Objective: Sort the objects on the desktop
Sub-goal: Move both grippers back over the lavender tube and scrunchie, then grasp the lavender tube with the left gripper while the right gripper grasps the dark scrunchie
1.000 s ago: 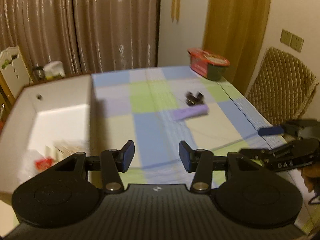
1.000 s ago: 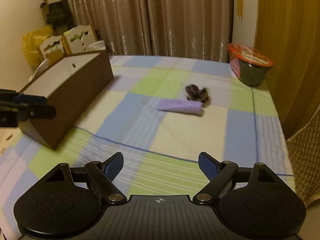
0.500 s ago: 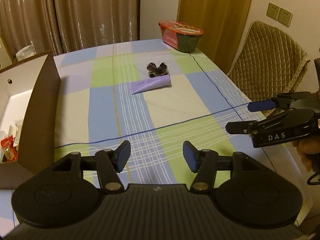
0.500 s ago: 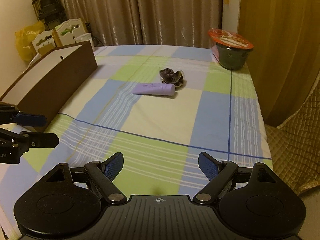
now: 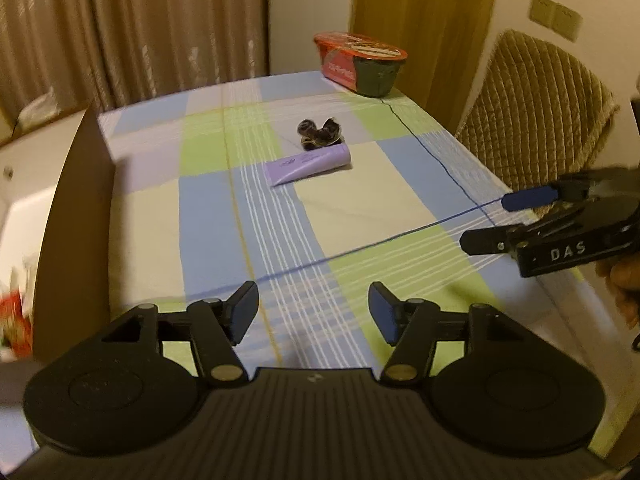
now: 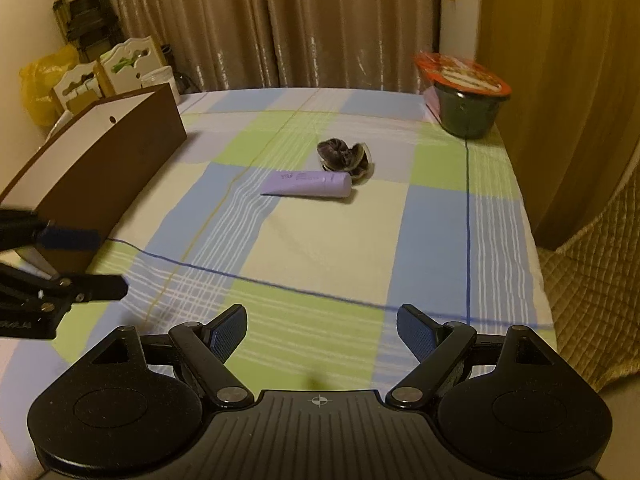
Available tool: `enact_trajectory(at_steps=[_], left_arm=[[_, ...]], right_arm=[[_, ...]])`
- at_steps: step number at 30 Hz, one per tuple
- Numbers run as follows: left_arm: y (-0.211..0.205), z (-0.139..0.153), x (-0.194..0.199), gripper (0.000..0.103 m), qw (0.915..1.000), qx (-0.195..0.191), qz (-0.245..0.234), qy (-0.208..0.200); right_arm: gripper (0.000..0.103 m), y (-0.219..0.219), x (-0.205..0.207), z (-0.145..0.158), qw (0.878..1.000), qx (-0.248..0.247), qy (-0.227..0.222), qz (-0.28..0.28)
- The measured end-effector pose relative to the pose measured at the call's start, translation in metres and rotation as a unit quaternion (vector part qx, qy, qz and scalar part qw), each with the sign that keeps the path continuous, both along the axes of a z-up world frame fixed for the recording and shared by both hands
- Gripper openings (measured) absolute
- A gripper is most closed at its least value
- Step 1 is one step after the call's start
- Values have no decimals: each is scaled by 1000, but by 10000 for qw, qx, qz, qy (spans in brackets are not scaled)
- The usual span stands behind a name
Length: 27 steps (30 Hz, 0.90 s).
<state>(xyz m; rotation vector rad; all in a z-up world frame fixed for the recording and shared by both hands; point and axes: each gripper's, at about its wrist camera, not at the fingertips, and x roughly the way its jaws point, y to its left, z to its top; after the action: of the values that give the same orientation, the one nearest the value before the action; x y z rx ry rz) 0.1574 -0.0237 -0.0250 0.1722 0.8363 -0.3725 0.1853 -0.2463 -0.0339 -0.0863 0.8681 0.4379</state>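
A purple tube [image 5: 309, 164] [image 6: 308, 184] lies mid-table on the checked cloth, with a dark scrunchie [image 5: 320, 133] [image 6: 343, 156] touching its far end. A red-lidded instant noodle bowl [image 5: 362, 63] [image 6: 464, 94] stands at the far right corner. My left gripper [image 5: 313, 312] is open and empty over the near part of the table. My right gripper [image 6: 320, 334] is open and empty, also near the front edge; it also shows at the right of the left wrist view [image 5: 496, 220].
A brown box [image 6: 100, 164] [image 5: 72, 208] with a white inside stands along the table's left side, holding some packets [image 5: 14, 320]. A quilted chair [image 5: 536, 120] stands off the right edge. Curtains hang behind. Clutter and a yellow bag [image 6: 44, 84] sit at the far left.
My left gripper has swung right, away from the box, and now faces the tube and scrunchie. My right gripper has pulled back slightly toward the front edge. Both stay open.
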Motion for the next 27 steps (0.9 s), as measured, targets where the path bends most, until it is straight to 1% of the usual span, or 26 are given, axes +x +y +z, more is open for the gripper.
enact_trajectory(at_steps=[4,7,9,12,17,18,24,27], left_arm=[[-10,-5,32,56,9988,249,-334,-264],[-23,-17,64,56,9967,427,-574,-381],[-35,-26,87,56,9939,584,-808,-474],[-53,-41,118,56,9866,884,-1234,-595],[-79,-66,157,54,9686,1422,-1912,-710],[-82,-70,162,52,9658,1461,-2017,-716],[-93,-90,186,51,9494,1602,-2603,-722],[-94,-93,195,51,9467,1501,-2773,-659]], right_arm=[[85,2,21,1,9999,-76,-115,61],[85,-1,40,-2,9998,-81,-173,36],[85,-5,53,-6,9998,-72,-192,15],[85,-12,70,-15,9999,-61,-148,-11],[85,-21,94,-32,9999,-45,-66,-63],[85,-23,98,-35,9999,-42,-54,-75],[85,-28,119,-47,9999,-15,6,-158],[85,-28,126,-49,9998,-19,28,-188]])
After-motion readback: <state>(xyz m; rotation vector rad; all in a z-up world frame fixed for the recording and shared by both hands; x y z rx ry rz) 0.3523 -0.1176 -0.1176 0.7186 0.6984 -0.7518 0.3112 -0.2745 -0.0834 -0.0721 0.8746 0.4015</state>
